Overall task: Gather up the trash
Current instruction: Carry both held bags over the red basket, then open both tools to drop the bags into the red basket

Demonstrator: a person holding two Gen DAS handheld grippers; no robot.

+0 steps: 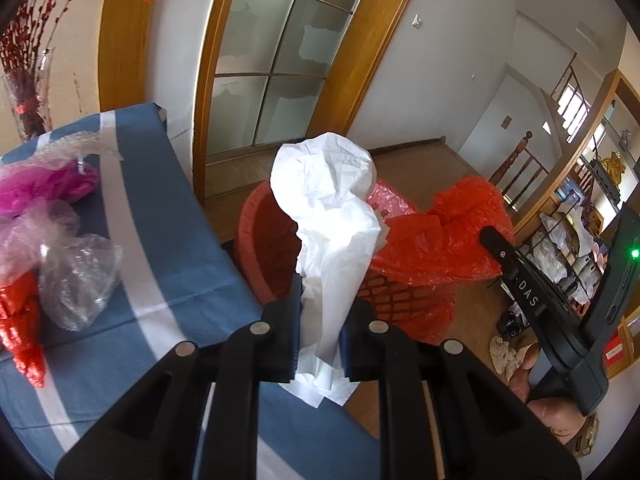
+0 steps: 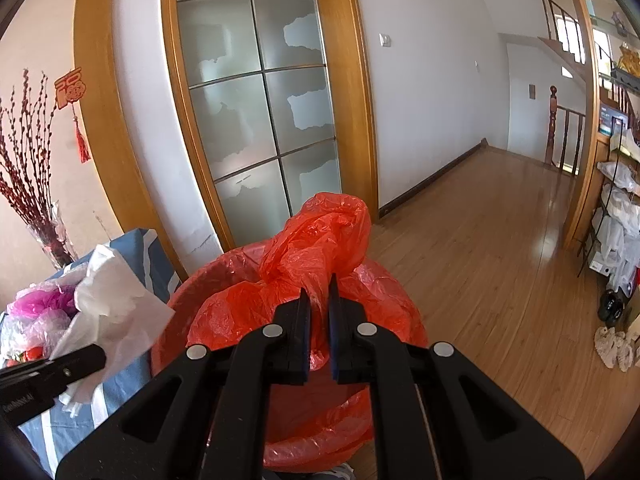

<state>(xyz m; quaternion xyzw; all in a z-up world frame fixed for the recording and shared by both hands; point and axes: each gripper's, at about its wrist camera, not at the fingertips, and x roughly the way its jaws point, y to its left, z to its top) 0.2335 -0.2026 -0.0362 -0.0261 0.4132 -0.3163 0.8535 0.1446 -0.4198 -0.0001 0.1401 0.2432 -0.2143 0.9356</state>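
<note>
My left gripper (image 1: 320, 292) is shut on a crumpled white tissue (image 1: 332, 216) and holds it upright by the rim of a red mesh trash basket (image 1: 260, 248); the tissue also shows in the right wrist view (image 2: 116, 300). My right gripper (image 2: 319, 292) is shut on a bunched edge of the red plastic bag liner (image 2: 320, 236) and lifts it above the basket (image 2: 168, 344). In the left wrist view the right gripper (image 1: 496, 240) holds the liner (image 1: 448, 236) at the basket's right side.
A table with a blue-and-white cloth (image 1: 168, 208) stands left of the basket. It holds a pink bag (image 1: 40, 188), clear plastic wrap (image 1: 76, 276) and a red mesh wrapper (image 1: 24, 332). A vase of red branches (image 1: 28, 96) stands behind. Wooden floor (image 2: 500, 260) stretches right toward shelves (image 2: 616, 220).
</note>
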